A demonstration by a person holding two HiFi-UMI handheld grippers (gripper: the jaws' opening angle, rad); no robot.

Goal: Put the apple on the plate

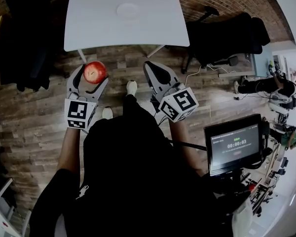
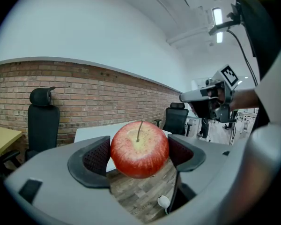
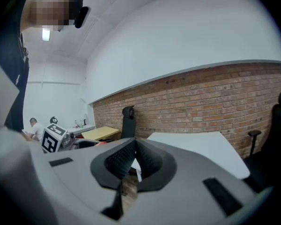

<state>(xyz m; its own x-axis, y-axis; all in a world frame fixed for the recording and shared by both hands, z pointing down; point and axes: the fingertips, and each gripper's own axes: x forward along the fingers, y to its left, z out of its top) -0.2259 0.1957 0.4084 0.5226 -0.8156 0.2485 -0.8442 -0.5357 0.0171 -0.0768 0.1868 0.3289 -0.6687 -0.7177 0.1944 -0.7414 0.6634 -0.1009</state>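
Head view: left gripper (image 1: 92, 77) clamps apple (image 1: 94, 71) short of white table (image 1: 153, 28); only this view shows plate (image 1: 128, 10), mid-table, apple not on it; right gripper (image 1: 152, 68) beside.
Left gripper view: jaws pinch apple (image 2: 139, 148), stem up.
Right gripper view: jaws together, nothing held.

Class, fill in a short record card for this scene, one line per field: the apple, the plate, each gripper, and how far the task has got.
apple: red, stem up, clamped between two jaws, above the wooden floor
plate: white, empty, on the white table ahead
left gripper: shut on the apple
right gripper: jaws together, holding nothing
task stage: apple held short of the table, not yet on the plate
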